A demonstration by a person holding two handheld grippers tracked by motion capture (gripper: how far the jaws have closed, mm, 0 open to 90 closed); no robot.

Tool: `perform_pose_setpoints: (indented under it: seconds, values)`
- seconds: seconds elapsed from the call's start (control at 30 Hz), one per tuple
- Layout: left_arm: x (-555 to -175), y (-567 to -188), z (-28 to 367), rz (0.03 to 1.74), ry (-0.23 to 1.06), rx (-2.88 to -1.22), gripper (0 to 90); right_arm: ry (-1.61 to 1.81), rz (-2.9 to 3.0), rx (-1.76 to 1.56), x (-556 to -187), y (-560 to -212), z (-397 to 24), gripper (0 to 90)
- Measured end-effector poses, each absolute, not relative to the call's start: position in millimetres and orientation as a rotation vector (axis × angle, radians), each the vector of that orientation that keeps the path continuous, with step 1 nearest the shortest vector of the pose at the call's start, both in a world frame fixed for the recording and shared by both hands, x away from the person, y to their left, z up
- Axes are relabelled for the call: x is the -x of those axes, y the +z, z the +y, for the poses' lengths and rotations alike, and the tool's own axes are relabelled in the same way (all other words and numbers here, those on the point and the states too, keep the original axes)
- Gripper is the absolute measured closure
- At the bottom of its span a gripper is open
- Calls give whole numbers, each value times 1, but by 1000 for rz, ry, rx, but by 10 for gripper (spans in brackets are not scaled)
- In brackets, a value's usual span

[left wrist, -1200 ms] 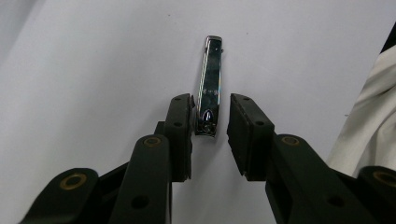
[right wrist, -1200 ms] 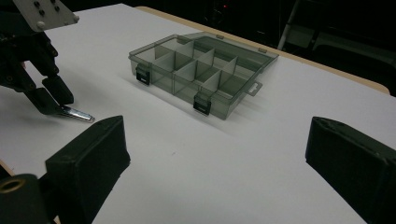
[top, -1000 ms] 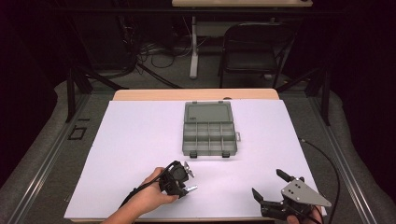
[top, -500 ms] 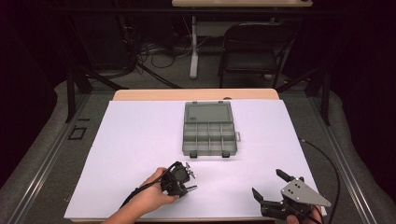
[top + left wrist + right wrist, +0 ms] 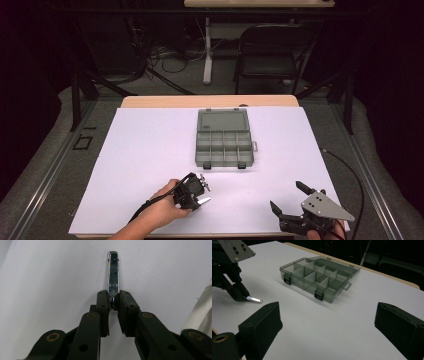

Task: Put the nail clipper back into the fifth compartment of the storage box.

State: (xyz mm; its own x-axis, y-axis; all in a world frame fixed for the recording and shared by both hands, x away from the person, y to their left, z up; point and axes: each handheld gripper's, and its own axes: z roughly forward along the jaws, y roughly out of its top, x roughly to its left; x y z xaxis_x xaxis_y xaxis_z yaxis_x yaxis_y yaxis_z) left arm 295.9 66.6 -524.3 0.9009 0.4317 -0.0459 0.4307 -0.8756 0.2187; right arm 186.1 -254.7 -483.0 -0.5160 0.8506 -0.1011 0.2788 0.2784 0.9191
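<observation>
Looking down from the high view, you have the left gripper low at about 6 o'clock on the white sheet, its jaws having just been closing and now clenched on a small shiny metal clip that lies on the sheet; your right gripper sits toward 5 o'clock, well apart from it, jaws spread with nothing between them; the grey compartment box stands open near the middle of the sheet, up at 12 o'clock from both grippers. Along the left gripper view, your two black pads pinch the near end of the clip, which stretches flat toward 12 o'clock on the white surface. From the right gripper view, your own jaws stand wide at the bottom corners; the left gripper shows at 9 o'clock holding the clip down on the sheet; the box lies at 12 o'clock, lid open, its compartments looking bare.
</observation>
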Motion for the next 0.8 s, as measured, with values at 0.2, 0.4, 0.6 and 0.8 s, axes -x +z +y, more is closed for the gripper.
perform_pose_setpoints:
  seconds: [0.2,0.4,0.6,0.8]
  values:
    - [-297,-524,68,658,-10,-2830,791,1218,1951,-1014,-186,-483,-255,63]
    - [-300,-518,71,671,-1,-2804,798,1218,1951,-1014,-186,-483,-255,63]
    - [-301,-511,74,678,6,-2780,798,1218,1951,-1015,-186,-483,-255,63]
    - [-302,-506,76,681,18,-2763,798,1218,1951,-1013,-186,-483,-255,63]
